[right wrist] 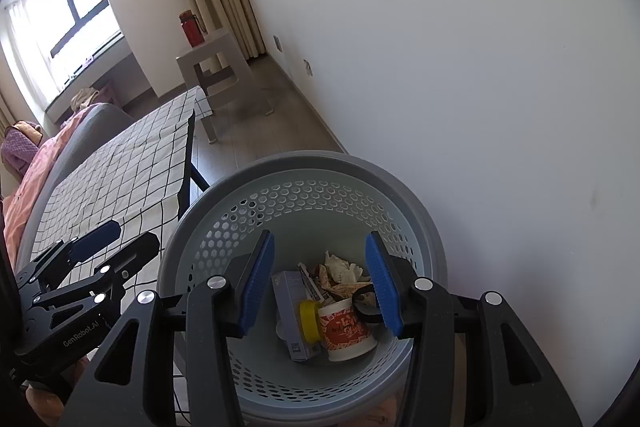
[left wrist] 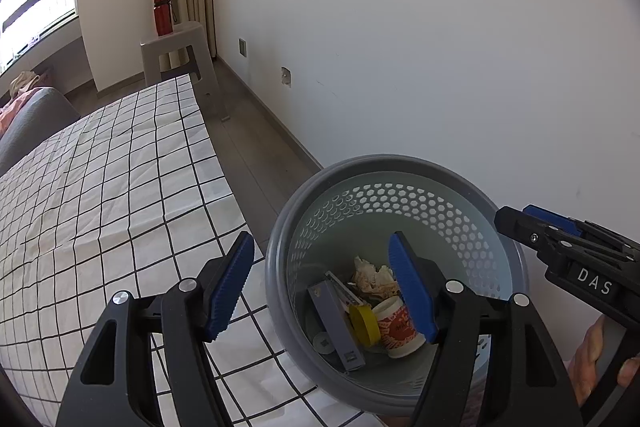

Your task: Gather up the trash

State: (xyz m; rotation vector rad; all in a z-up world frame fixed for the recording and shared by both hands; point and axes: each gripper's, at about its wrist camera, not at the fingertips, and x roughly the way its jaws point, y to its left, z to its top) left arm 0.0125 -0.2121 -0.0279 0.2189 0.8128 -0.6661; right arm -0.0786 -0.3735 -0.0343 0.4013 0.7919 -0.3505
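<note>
Black loop [right wrist: 366,303] in bin [right wrist: 304,163] visible only right-wrist view.

The grey waste bin [left wrist: 394,291] stands against the white wall, just beside the checked tablecloth [left wrist: 100,195]. In the bin lie a red-and-white cup [left wrist: 400,325], a yellow lid [left wrist: 365,323], a grey box [left wrist: 334,323] and crumpled paper [left wrist: 372,277]. The left gripper [left wrist: 322,287] hangs open above the bin's near rim, nothing between its blue pads; the right gripper [left wrist: 560,247] reaches in beyond the bin

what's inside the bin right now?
In the bin: a grey box, a yellow lid, a red-and-white cup on its side, crumpled paper and a black piece. Whatever lies under them is covered.
</note>
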